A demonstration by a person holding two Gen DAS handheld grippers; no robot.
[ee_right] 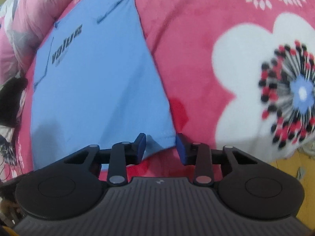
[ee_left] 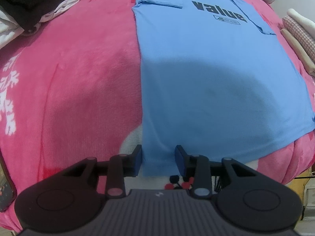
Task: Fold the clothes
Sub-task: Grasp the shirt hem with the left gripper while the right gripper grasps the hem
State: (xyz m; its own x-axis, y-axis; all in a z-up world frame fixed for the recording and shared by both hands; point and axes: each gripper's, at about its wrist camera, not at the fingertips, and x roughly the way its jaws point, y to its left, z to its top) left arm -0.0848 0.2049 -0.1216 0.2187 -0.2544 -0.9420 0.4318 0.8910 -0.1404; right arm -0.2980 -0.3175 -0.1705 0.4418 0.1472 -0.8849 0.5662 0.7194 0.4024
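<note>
Where it lies: blue T-shirt (ee_left: 216,74), sides and sleeves folded in, "value" print up, flat on a pink floral blanket (ee_left: 69,78).
Left gripper (ee_left: 159,160): at the shirt's near left hem corner; fingers (ee_left: 137,161) apart, fabric between them, no visible pinch.
Right gripper (ee_right: 161,148): at the near right hem corner; fingers (ee_right: 182,149) apart, straddling the hem.
Surroundings: dark garment (ee_left: 29,4) at far left; folded cloths (ee_left: 299,37) at right.

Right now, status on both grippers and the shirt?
Left gripper and right gripper: fingers apart, each straddling a bottom hem corner of the light blue cotton T-shirt. Shirt flat, sleeves folded in, on pink floral fleece blanket. Nothing in the way.
</note>
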